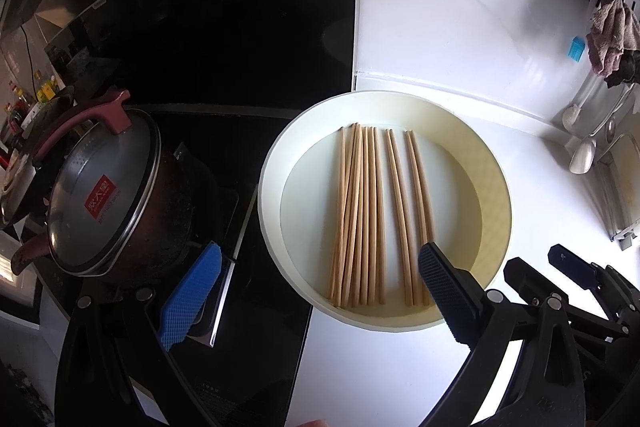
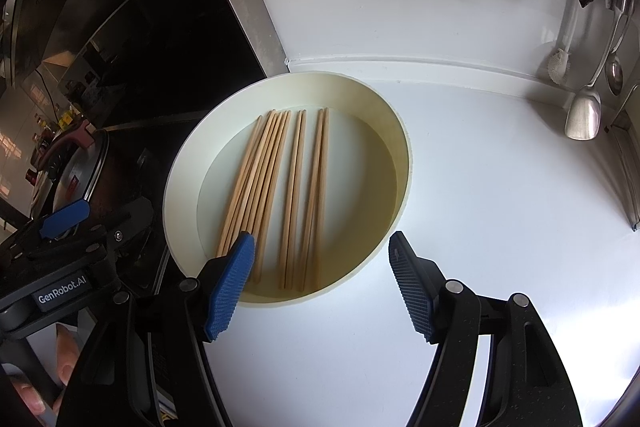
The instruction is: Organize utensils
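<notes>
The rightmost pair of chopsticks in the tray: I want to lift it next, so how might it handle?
The rightmost pair of chopsticks look like thin, straight wood, so probably stiff and light. Lying flat and loose on the smooth floor of the tray, they may slide or split apart under a push. The open right tool should pinch across both.

You get bright daylight blowing out the white counter (image 2: 500,227) toward 4 o'clock; the stove side at 10 o'clock stays dim, edges bowed.

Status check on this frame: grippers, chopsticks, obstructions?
Left gripper and right gripper open, empty. Chopsticks flat in round tray, two pairs separated. Nothing blocking.
</notes>
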`<act>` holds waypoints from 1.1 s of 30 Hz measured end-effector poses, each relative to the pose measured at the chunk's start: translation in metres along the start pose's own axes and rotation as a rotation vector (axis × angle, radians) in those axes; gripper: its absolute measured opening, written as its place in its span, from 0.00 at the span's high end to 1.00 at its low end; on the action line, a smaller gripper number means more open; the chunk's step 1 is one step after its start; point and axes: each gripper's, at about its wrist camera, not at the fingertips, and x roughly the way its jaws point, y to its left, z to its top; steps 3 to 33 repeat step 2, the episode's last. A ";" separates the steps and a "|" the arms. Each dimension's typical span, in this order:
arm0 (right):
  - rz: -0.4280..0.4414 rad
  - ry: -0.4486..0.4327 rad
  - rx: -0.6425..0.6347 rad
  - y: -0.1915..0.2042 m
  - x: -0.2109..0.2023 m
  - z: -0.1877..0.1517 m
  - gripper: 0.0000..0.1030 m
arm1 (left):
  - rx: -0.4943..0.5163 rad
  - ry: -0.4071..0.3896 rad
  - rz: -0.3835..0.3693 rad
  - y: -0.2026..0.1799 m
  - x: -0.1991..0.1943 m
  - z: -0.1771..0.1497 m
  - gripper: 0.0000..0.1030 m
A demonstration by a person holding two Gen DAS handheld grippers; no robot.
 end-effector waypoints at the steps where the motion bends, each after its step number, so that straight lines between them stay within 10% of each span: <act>1: 0.000 -0.001 0.000 0.000 0.000 0.000 0.35 | 0.001 0.001 -0.001 0.000 0.000 0.000 0.06; 33: 0.000 -0.001 0.001 0.000 0.000 0.000 0.35 | 0.000 0.002 -0.003 0.000 0.000 0.000 0.06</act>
